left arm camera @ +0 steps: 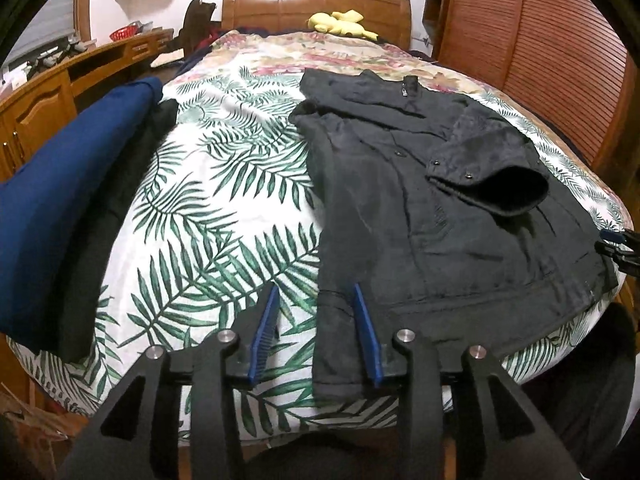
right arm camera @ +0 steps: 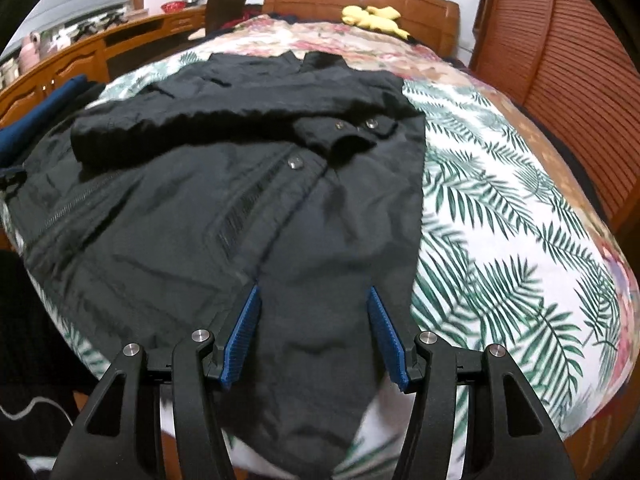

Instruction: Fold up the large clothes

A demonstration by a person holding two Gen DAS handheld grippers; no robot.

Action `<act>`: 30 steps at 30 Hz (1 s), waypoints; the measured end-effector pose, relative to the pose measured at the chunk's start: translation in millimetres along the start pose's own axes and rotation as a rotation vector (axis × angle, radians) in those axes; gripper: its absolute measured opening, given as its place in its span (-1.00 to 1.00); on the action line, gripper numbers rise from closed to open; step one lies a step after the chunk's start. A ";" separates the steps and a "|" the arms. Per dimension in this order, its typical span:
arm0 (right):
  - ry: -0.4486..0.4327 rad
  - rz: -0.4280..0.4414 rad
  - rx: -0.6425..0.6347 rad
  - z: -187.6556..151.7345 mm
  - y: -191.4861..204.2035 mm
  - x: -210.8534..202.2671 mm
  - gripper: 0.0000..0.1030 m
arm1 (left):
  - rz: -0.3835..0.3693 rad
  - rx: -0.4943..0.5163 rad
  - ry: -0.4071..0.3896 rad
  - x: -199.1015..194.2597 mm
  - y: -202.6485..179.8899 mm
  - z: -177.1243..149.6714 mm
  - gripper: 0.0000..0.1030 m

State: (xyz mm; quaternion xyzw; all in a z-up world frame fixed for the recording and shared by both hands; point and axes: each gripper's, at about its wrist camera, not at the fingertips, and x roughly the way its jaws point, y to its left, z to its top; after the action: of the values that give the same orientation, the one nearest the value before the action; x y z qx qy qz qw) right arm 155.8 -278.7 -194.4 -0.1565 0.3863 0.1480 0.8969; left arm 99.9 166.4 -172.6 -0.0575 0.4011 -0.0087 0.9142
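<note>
A black jacket (left arm camera: 420, 208) lies flat on the leaf-print bedspread (left arm camera: 224, 200), collar toward the headboard, both sleeves folded across its front. My left gripper (left arm camera: 316, 292) is open, its jaws straddling the jacket's near left hem edge, just above the bed. The jacket fills the right wrist view (right arm camera: 208, 216). My right gripper (right arm camera: 314, 292) is open over the jacket's near right hem corner, which hangs off the bed's front edge. The right gripper's tip also shows at the far right of the left wrist view (left arm camera: 618, 250).
A dark blue folded garment (left arm camera: 56, 192) and a black one (left arm camera: 120, 208) lie along the bed's left side. A yellow plush toy (left arm camera: 340, 24) rests at the wooden headboard (left arm camera: 316, 4). A wooden desk (left arm camera: 60, 80) runs left; a louvred wardrobe (left arm camera: 560, 60) stands right.
</note>
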 end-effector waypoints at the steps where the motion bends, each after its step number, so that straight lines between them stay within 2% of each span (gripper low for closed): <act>1: 0.003 0.004 0.007 -2.8 -2.6 -1.6 0.11 | -0.001 -0.002 0.004 1.1 0.8 -0.2 -0.24; 7: 0.027 0.018 0.031 -14.1 -11.5 -5.7 0.17 | -0.018 -0.028 0.007 7.3 7.2 -2.8 -0.12; 11: 0.042 0.040 0.078 -19.8 -19.0 -4.9 0.25 | -0.045 -0.061 0.005 7.9 12.6 -3.9 -0.11; 20: 0.047 0.116 0.129 -19.9 -25.4 -1.2 0.26 | -0.037 -0.051 0.008 8.0 12.3 -3.5 -0.11; 21: 0.049 0.124 0.127 -19.5 -24.7 -1.4 0.24 | -0.036 -0.051 0.008 7.8 12.5 -3.5 -0.11; 23: 0.043 0.148 0.127 -18.3 -22.7 -3.7 -0.06 | -0.035 -0.058 0.007 7.1 12.7 -3.7 -0.11; 26: 0.009 0.163 0.132 -16.4 -20.8 -12.5 -0.22 | -0.033 -0.067 0.011 5.3 12.1 -4.7 -0.11; 30: -0.004 0.181 0.135 -16.8 -20.8 -21.3 -0.26 | -0.055 -0.050 0.005 1.2 5.7 -7.6 -0.11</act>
State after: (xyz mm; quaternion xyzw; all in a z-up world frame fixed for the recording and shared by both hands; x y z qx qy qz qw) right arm 139.0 -307.3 -186.1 -0.0600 0.4064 0.2023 0.8890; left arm 94.9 171.3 -179.2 -0.0914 0.4019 -0.0242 0.9108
